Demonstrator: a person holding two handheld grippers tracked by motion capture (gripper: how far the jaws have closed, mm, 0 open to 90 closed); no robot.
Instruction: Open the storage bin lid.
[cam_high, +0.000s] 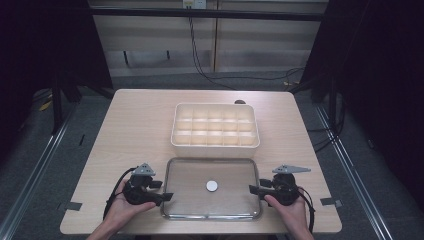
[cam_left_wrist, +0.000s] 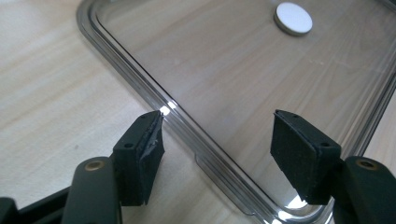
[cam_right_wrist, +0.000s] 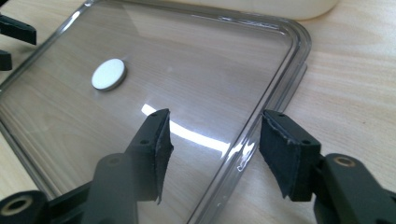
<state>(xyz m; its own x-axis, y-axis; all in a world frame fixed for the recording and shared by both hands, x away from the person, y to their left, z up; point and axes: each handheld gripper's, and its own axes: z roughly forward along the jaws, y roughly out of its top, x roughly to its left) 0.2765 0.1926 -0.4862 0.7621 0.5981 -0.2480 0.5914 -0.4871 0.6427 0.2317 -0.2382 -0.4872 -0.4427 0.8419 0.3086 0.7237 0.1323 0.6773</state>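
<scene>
A clear plastic lid (cam_high: 230, 200) lies flat on the table near the front edge, with a small white disc (cam_high: 212, 186) at its middle. My left gripper (cam_high: 167, 196) sits at the lid's left rim and my right gripper (cam_high: 253, 189) at its right rim, each held in a hand. In the left gripper view the open left gripper (cam_left_wrist: 217, 144) straddles the rim of the lid (cam_left_wrist: 224, 74), one jaw outside it and one over it, with the disc (cam_left_wrist: 293, 18) beyond. The right gripper (cam_right_wrist: 215, 140) is open and straddles the rim of the lid (cam_right_wrist: 196, 65) the same way. No pad presses on it.
A cream box (cam_high: 215, 148) with several empty compartments stands just behind the lid, mid-table. The box's near wall (cam_right_wrist: 280, 7) shows at the top of the right gripper view. Bare wood lies to both sides of the lid. The table's front edge runs close below both hands.
</scene>
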